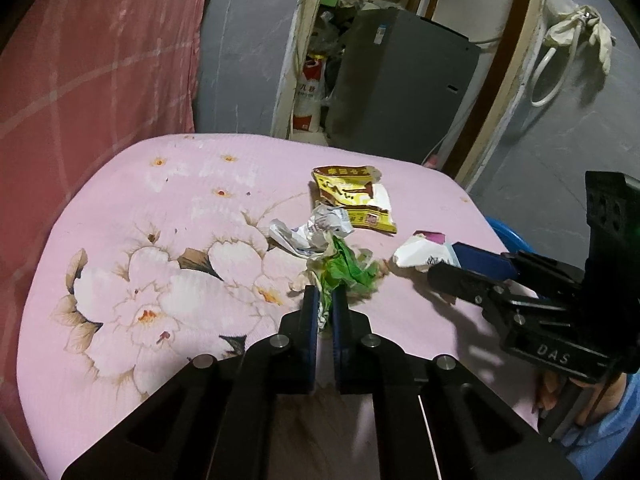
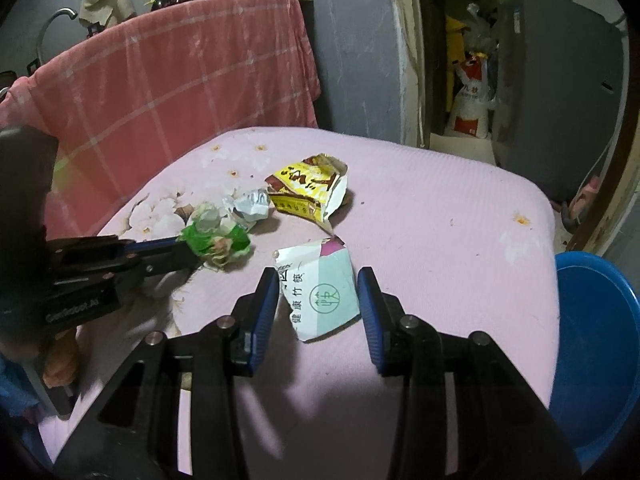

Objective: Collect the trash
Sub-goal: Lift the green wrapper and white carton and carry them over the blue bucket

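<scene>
In the left wrist view, my left gripper [image 1: 325, 300] is shut on a crumpled green wrapper [image 1: 344, 270] lying on the pink flowered tablecloth [image 1: 160, 220]. The right wrist view shows the same grip from the side, with the left gripper [image 2: 190, 252] on the green wrapper [image 2: 216, 240]. My right gripper [image 2: 318, 292] holds a torn white and teal paper packet [image 2: 324, 288] between its blue pads, which touch both of its edges. A yellow snack bag [image 2: 308, 188] and a crumpled white paper [image 2: 250, 204] lie just beyond.
A blue basin [image 2: 592, 344] stands off the table's right edge. A red checked cloth [image 2: 180, 72] hangs behind the table on the left. A grey cabinet [image 1: 400, 80] and a white sack [image 1: 308, 100] fill the doorway behind.
</scene>
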Motion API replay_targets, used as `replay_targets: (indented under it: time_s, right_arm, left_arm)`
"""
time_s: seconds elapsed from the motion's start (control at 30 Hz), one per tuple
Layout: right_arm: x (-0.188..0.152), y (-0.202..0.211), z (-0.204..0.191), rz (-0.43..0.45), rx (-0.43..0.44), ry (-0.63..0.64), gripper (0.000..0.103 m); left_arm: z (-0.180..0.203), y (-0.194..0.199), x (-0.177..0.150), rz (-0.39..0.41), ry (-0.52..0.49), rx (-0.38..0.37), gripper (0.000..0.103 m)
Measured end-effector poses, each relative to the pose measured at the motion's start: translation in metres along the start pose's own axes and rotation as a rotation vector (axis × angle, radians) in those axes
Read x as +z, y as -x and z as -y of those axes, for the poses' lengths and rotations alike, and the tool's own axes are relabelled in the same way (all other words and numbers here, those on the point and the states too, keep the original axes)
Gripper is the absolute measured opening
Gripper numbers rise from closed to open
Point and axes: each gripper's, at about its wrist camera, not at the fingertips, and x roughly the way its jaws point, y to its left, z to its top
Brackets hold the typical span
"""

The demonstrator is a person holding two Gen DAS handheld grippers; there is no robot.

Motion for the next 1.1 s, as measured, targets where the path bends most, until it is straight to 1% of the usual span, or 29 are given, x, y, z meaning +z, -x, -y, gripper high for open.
replay_targets:
  time_s: [0.17, 0.33, 0.47, 0.67, 0.77, 0.87, 1.1]
  right_arm:
    - [0.003, 0.018, 0.005, 0.087, -0.029, -0.026, 0.039]
    - [0.007, 0.043, 0.013, 0.23, -0.079, -0.064, 0.039]
    - [0.008, 0.069, 0.019, 0.361, -0.121, -0.097, 0.039]
    - [0.009, 0.098, 0.024, 0.505, -0.199, -0.1, 0.04]
    - [0.008, 0.111, 0.03, 0.56, -0.229, -0.112, 0.04]
    - [0.005, 0.127, 0.038, 0.615, -0.28, -0.116, 0.04]
    - [-0.005, 0.151, 0.058, 0.668, -0.387, -0.132, 0.04]
  left_arm:
    - [0.005, 0.008, -0.002, 0.035, -0.007, -0.005, 0.004]
    - [0.018, 0.012, 0.011, 0.077, 0.012, -0.039, 0.004]
    - [0.034, 0.018, 0.029, 0.139, 0.006, -0.076, 0.004]
    - [0.068, 0.028, 0.05, 0.238, -0.057, -0.111, 0.004]
    - [0.082, 0.033, 0.057, 0.28, -0.065, -0.134, 0.004]
    - [0.097, 0.035, 0.062, 0.323, -0.079, -0.144, 0.004]
    - [0.136, 0.036, 0.074, 0.406, -0.138, -0.182, 0.004]
